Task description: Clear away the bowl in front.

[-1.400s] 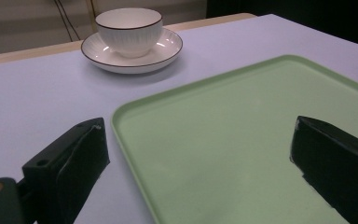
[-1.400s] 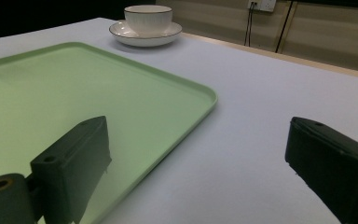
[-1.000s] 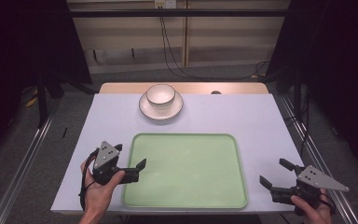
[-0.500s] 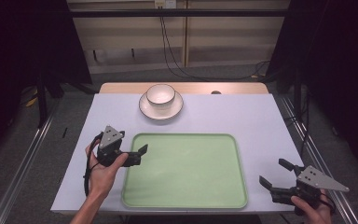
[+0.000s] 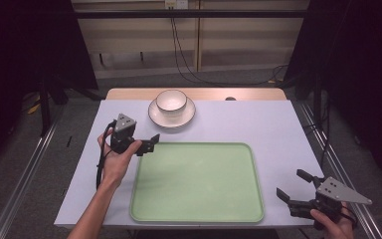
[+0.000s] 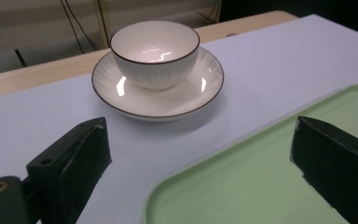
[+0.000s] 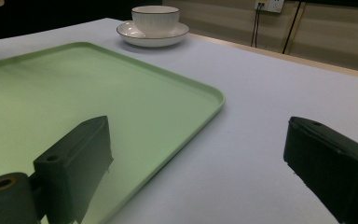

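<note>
Left gripper [image 5: 150, 143] jaws wide, empty, at tray's [image 5: 197, 213] far-left corner | bowl [image 5: 171, 101] on saucer [image 5: 171, 116], table's far edge | right gripper [image 5: 295, 189] agape, empty, near-right corner

no text, label or number can be read anywhere.
</note>
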`<state>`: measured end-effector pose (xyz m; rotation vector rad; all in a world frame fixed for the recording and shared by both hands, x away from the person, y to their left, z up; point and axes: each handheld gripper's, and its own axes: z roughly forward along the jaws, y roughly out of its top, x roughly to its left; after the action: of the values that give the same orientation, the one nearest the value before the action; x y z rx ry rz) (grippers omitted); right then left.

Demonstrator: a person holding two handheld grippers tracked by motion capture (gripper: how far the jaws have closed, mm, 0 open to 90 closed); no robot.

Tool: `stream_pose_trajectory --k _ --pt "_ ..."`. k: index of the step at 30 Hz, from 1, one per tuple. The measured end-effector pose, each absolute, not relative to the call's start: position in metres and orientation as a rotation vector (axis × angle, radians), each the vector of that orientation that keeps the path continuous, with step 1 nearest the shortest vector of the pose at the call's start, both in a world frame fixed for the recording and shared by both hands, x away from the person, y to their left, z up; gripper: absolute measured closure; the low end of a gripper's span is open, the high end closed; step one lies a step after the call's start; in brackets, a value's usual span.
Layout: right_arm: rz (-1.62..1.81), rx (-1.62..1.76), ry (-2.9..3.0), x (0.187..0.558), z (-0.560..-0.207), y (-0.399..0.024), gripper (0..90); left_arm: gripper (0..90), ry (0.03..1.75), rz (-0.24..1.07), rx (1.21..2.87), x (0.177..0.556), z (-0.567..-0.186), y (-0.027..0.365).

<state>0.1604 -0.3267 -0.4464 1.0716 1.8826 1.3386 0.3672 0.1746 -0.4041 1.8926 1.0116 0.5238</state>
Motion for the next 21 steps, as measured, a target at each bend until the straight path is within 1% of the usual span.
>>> stream_pose_trajectory --k 2,4,13,15,17,21 --pt "1.339 1.070 1.889 0.160 -0.446 -0.327 7.3 4.7 1.032 0.544 1.881 0.375 -0.405 0.174" --pt "1.341 1.068 1.892 0.160 -0.446 -0.327 7.3 4.6 1.040 0.528 1.878 0.383 -0.404 0.172" --pt "1.341 1.077 1.890 0.160 -0.447 -0.327 7.3 5.6 1.071 0.529 1.878 0.411 -0.394 0.163" --pt "1.343 1.077 1.890 0.160 -0.447 -0.327 7.3 5.5 1.059 0.522 1.886 0.417 -0.392 0.161" --pt "1.342 1.078 1.887 0.160 -0.447 -0.327 7.3 5.7 1.048 0.544 1.909 0.424 -0.392 0.157" --pt "1.341 1.076 1.889 0.159 -0.447 -0.327 7.3 5.8 1.057 0.530 1.898 0.434 -0.392 0.154"
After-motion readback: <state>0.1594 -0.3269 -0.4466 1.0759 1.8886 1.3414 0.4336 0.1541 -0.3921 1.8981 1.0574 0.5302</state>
